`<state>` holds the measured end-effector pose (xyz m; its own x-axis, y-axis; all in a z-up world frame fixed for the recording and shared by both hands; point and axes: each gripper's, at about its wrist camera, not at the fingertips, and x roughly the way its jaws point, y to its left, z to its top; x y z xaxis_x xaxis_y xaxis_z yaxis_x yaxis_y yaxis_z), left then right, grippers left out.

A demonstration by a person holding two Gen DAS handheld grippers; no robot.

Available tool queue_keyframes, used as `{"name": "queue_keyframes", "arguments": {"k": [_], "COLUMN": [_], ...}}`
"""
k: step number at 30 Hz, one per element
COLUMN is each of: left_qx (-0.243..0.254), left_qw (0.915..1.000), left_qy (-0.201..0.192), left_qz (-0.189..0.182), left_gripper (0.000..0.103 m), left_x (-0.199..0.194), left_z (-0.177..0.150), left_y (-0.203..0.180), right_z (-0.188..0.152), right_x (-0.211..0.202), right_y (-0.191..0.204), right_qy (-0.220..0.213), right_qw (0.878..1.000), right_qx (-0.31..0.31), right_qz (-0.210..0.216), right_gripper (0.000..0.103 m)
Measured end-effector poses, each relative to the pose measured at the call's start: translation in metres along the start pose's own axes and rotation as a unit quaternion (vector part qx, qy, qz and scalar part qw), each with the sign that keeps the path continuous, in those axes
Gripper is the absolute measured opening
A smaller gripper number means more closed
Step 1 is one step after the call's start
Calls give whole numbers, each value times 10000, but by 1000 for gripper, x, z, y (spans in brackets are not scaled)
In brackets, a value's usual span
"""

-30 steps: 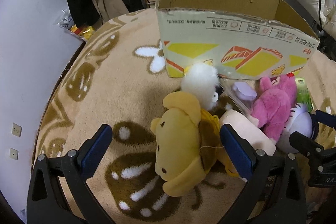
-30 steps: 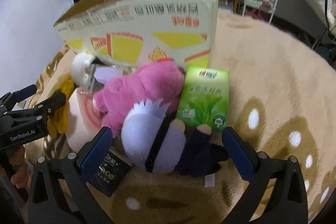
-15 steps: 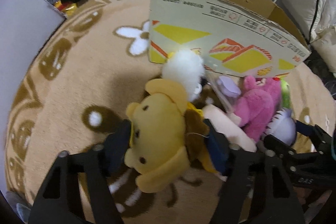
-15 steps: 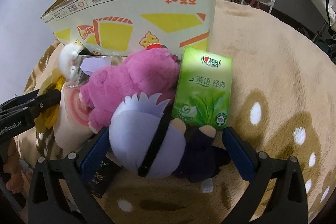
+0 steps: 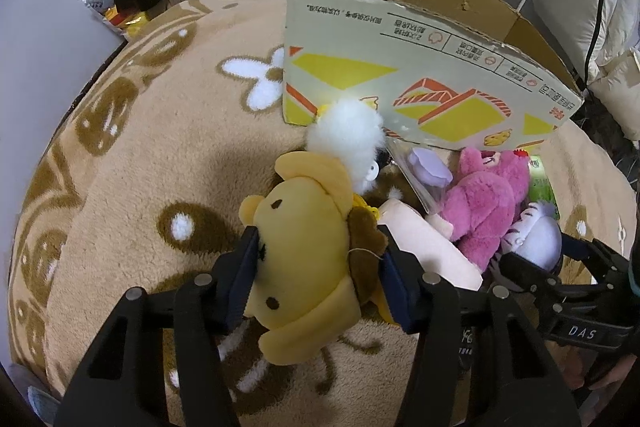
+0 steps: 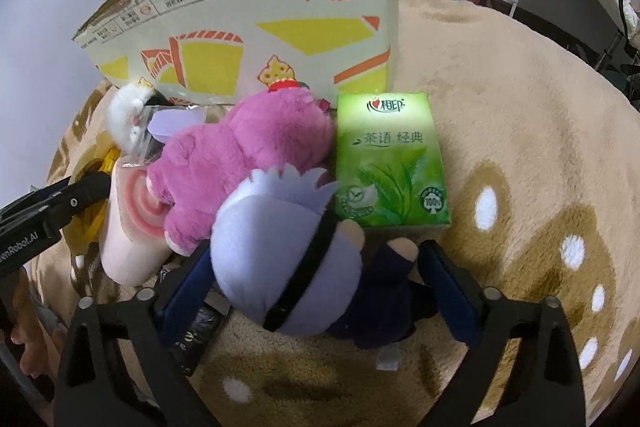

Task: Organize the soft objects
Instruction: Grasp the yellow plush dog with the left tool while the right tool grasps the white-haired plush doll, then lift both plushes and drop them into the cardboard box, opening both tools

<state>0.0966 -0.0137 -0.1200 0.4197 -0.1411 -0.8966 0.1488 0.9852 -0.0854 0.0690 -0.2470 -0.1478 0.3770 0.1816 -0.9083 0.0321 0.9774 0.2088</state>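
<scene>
Your left tongs (image 5: 318, 279) have just been closing, and both blue pads now press the flanks of the yellow plush (image 5: 302, 259) at the lower centre of the left view; a second ago they stood wide with the toy loose between them. That grip looks firm enough to lift, so the next move is probably to carry it up and over the rim of the box (image 5: 420, 67) in the upper right of that frame.

Your right tongs (image 6: 316, 287) have just begun closing too, yet they are spread around the lilac-headed doll (image 6: 288, 255) at the lower centre of the right view. The left pad looks to be at its head; the right pad sits near the dark body, and whether it touches I cannot tell.

Behind the doll lie the pink plush (image 6: 240, 163) and the green tissue pack (image 6: 390, 163), both close to the box wall. Mind the doll's floppy body: it may sag or slip if you pinch only the head.
</scene>
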Motion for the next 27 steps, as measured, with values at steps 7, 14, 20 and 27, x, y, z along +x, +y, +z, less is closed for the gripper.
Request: {"name": "queue_keyframes", "arguments": {"k": [7,14,20,27], "left_qx": [242,169,99,311], "left_qw": [9990,9972,9901,9702], "left_qy": [-213,-623,-1358,-2347], "left_qz": [305,382,352,507], "left_gripper": [51,51,51,52], "left_x": [-12,-37,-76,-126], "left_z": [-5,-9,-16,-24], "left_y": [-5,-1,0,-8], "right_z": [-6,-13,-13,-12], "right_x": [-9,-34,-75,-116], "right_y": [9,13,20,24], "right_qy": [-116,-509,-1439,-2355], "right_qw": [9999,9987,9896,9717], "right_qx": [-64,42,-55,-192], "right_qz": [30,2,-11,24], "right_gripper": [87,85,84,84]}}
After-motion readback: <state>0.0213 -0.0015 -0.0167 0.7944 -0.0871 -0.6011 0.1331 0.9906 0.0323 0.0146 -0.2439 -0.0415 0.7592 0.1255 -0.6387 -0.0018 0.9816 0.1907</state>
